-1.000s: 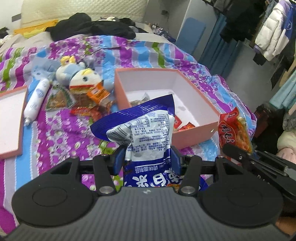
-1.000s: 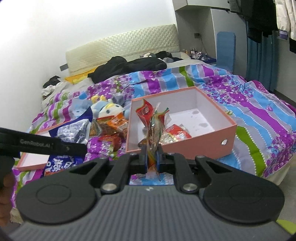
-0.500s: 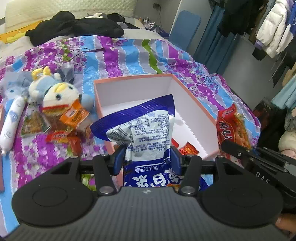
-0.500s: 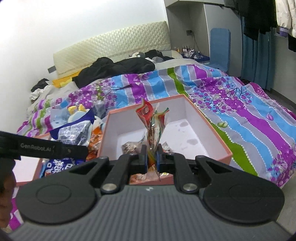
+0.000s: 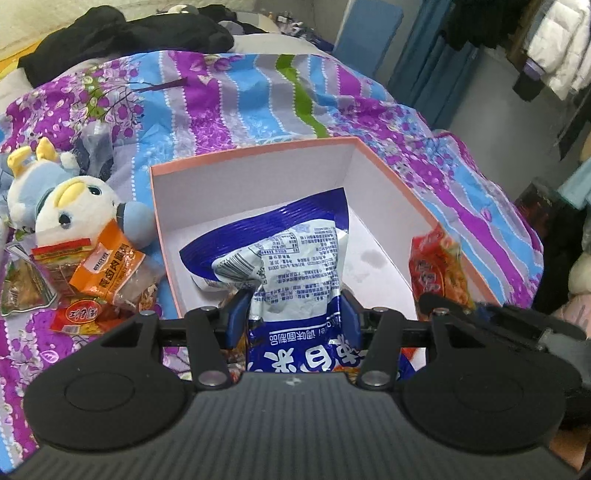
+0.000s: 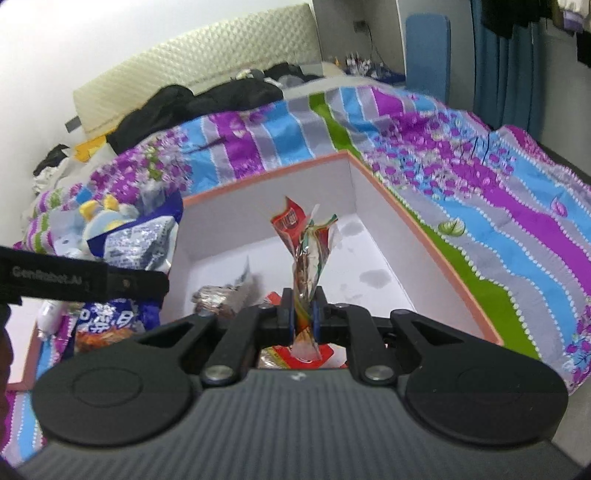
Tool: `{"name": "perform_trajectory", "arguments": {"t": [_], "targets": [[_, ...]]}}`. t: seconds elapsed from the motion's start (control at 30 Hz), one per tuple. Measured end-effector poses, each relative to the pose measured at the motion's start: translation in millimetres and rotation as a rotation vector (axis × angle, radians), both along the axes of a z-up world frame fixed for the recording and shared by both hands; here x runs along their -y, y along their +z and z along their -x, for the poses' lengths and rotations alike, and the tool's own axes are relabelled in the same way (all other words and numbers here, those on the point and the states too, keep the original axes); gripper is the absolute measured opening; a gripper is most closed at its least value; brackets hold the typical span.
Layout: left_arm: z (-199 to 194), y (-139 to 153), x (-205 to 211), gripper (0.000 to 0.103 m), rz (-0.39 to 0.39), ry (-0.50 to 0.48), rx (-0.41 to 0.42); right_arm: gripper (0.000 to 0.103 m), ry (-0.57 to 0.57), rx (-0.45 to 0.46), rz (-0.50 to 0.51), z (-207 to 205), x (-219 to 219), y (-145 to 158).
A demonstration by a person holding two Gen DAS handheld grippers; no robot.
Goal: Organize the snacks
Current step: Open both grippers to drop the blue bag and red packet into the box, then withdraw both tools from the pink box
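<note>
My left gripper [image 5: 293,314] is shut on a blue and white snack bag [image 5: 295,266], held upright over the near-left part of the pink box [image 5: 251,155]. My right gripper [image 6: 303,312] is shut on a thin red and clear snack packet [image 6: 306,251], above the box's [image 6: 266,175] near edge. The red packet [image 5: 439,273] also shows at the right in the left wrist view. Several small packets [image 6: 221,295] lie on the white box floor. An orange packet [image 5: 107,269] and a red packet [image 5: 81,314] lie on the bedspread left of the box.
A plush toy [image 5: 62,206] sits just left of the box beside the loose snacks. The pink box lid [image 6: 22,332] lies at the far left. Black clothes [image 5: 129,33] are piled at the head of the bed. The bed's edge drops off at the right, near hanging coats [image 5: 554,48].
Both grippers have moved forward and down toward the pink box with their packets still gripped. The box now fills the middle of both views.
</note>
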State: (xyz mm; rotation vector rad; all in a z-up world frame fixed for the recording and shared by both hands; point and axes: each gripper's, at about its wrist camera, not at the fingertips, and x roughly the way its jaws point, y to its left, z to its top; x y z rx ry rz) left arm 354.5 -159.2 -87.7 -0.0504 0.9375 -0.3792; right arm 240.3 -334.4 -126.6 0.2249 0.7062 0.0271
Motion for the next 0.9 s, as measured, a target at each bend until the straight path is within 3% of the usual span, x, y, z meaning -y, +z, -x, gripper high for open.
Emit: {"name": "perform_trajectory", "arguments": {"t": [0.2, 0.33, 0.6, 0.9], "targets": [[-10, -15, 2, 0.058, -0.001, -0.017, -0.016, 0.018, 0.003, -0.038, -0.024, -10, 2, -14], [-7, -12, -2, 0.071, 0.005, -0.005, -0.008, 0.043, -0.011, -0.045, -0.009, -9, 1, -14], [23, 24, -23, 0.075, 0.038, 0.039, 0.059, 0.043, -0.01, 0.011, -0.013, 16, -4, 12], [96, 77, -48, 0.075, 0.047, 0.055, 0.141, 0.043, 0.004, 0.086, -0.023, 72, -25, 52]]}}
